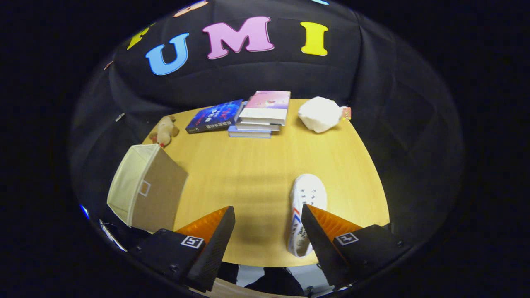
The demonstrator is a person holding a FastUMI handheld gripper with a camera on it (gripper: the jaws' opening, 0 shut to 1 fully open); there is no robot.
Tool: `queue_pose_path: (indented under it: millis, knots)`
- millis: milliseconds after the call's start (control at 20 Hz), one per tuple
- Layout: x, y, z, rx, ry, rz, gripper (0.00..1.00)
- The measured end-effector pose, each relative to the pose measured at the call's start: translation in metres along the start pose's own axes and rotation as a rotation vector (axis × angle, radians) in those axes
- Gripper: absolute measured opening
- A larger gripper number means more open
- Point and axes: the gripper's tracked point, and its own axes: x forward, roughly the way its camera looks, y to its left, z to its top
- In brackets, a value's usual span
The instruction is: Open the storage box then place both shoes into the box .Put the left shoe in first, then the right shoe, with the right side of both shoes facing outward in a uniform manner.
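- On the wooden table (pixel 256 165), near its front edge, one white shoe (pixel 305 198) lies lengthwise, toe pointing toward the far end; red and blue stripes mark its side.
- Gripper (pixel 268 213): fingers spread wide apart, nothing held between them. The right finger overlaps the rear part of the shoe as seen from the camera; whether it touches the shoe cannot be told. The left finger is well apart from the shoe.
- Storage box (pixel 145 190): beige fabric, standing at the table's left edge, beside and just beyond the left finger. It appears tilted, with a small square tag on the face turned toward the gripper. Whether it is open cannot be told from this angle.
- Far end of table: a stack of books (pixel 261 116) with a pink cover on top, and a blue book (pixel 213 116) leaning just beside the stack on its left.
- Right of the books, a white bundled object (pixel 319 114) with a small tag at its side.
- Left far corner, beyond the box, a small plush toy (pixel 165 130) lying on the table.
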Motion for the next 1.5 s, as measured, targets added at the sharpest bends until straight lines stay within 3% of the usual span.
queue_pose_path:
  millis: [400, 650, 750, 800, 900, 1000, 1150, 1200, 1500]
  knots:
    - [0.055, -0.104, -0.069, -0.058, 0.209, -0.082, 0.99]
    - [0.089, -0.106, -0.088, -0.033, 0.268, -0.059, 1.00]
    - [0.094, -0.092, -0.089, -0.006, 0.292, -0.001, 0.97]
    - [0.096, -0.083, -0.090, 0.027, 0.301, 0.033, 0.81]
    - [0.097, -0.083, -0.091, 0.052, 0.312, 0.024, 0.39]
    - [0.097, -0.086, -0.089, 0.085, 0.314, 0.015, 0.36]
    - [0.094, -0.088, -0.089, 0.116, 0.304, -0.005, 0.10]
    - [0.094, -0.087, -0.089, 0.114, 0.310, -0.003, 0.08]
    - [0.064, -0.056, -0.073, 0.148, 0.311, 0.012, 0.07]
